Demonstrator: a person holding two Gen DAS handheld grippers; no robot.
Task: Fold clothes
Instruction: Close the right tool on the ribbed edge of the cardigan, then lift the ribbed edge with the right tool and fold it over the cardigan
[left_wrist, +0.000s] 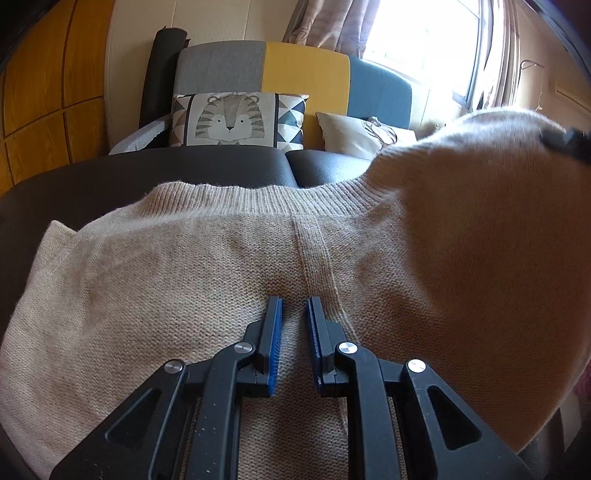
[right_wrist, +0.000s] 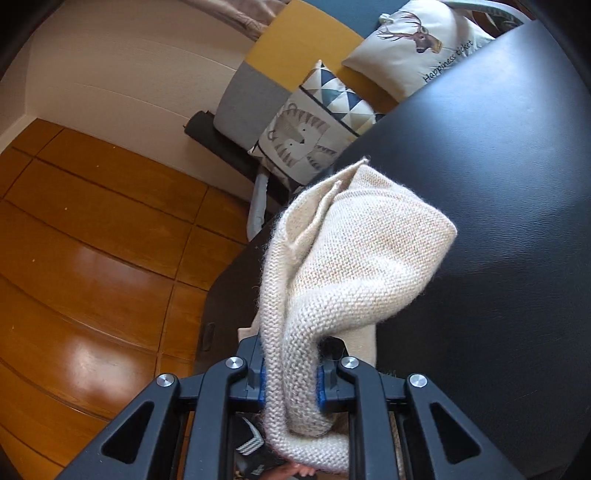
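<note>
A beige knitted sweater (left_wrist: 229, 266) lies spread over a black leather seat (left_wrist: 110, 166), its ribbed hem at twelve o'clock. The left gripper (left_wrist: 293, 306) rests on the knit at six o'clock, its jaws nearly shut with only a narrow gap; I cannot tell whether they pinch the fabric. At three o'clock a fold of the sweater stands lifted. The right gripper (right_wrist: 291, 376) clamps a bunched fold. At one o'clock a deer cushion (right_wrist: 417, 40) reads "Happiness ticket".
</note>
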